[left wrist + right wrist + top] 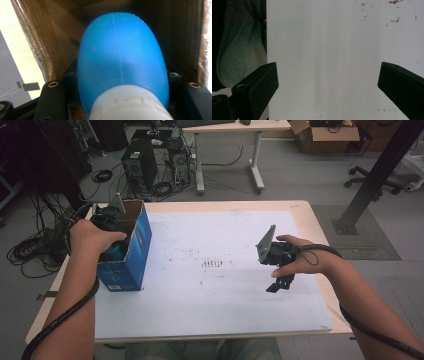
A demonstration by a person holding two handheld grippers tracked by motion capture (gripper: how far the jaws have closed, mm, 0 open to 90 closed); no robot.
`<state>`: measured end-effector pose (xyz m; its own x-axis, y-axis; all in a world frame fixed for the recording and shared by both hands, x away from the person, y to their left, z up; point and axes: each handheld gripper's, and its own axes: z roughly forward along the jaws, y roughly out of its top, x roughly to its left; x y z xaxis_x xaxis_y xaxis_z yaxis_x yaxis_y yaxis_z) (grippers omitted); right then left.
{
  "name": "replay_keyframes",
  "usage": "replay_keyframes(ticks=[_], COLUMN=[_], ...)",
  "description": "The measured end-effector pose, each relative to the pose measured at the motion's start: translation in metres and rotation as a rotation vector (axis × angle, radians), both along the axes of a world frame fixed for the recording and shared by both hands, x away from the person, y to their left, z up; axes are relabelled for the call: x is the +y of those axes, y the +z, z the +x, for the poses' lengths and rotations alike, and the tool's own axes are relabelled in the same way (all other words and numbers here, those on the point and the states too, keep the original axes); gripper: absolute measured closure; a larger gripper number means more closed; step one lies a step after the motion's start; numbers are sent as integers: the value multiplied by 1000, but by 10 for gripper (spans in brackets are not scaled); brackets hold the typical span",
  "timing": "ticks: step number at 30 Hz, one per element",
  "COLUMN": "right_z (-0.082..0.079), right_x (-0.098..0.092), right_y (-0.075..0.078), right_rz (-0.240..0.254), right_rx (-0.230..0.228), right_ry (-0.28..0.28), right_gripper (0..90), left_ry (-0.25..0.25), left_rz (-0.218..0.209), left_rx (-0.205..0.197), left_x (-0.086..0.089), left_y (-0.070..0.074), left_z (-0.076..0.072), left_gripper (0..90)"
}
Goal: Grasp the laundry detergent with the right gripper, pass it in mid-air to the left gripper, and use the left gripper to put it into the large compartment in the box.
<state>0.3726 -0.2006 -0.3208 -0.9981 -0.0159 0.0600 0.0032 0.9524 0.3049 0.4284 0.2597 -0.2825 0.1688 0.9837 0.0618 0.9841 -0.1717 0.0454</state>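
Note:
A blue plastic bottle [121, 57] with a white cap [130, 105] sits between the jaws of my left gripper [114, 245], which is shut on it. The cap end faces the camera. Gripper and bottle reach down into an open blue cardboard box [131, 262] standing at the table's left edge; its brown inner walls [62, 45] surround the bottle. In the high view a bit of the blue bottle [118, 252] shows inside the box. My right gripper [278, 285] hovers over the right part of the white board, tilted down, open, with nothing between its fingers [259, 82].
A white board [215, 270] with faint brown marks covers most of the wooden table [310, 220]. Beyond the table stand computer towers [140, 165], a desk [227, 150] and cables on the floor. A black slanted post [375, 175] rises at the right.

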Motion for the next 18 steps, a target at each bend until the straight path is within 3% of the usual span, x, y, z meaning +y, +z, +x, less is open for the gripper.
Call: replay_keyframes(ticks=[18], right_z=[0], right_x=[3], right_y=[-1], right_rz=[-8], right_rx=[5], right_ry=[6], right_gripper=[32], left_ry=[2], left_rz=[0], left_rx=[-5], left_x=[1], left_y=[-4], left_z=[-1], left_gripper=[374])
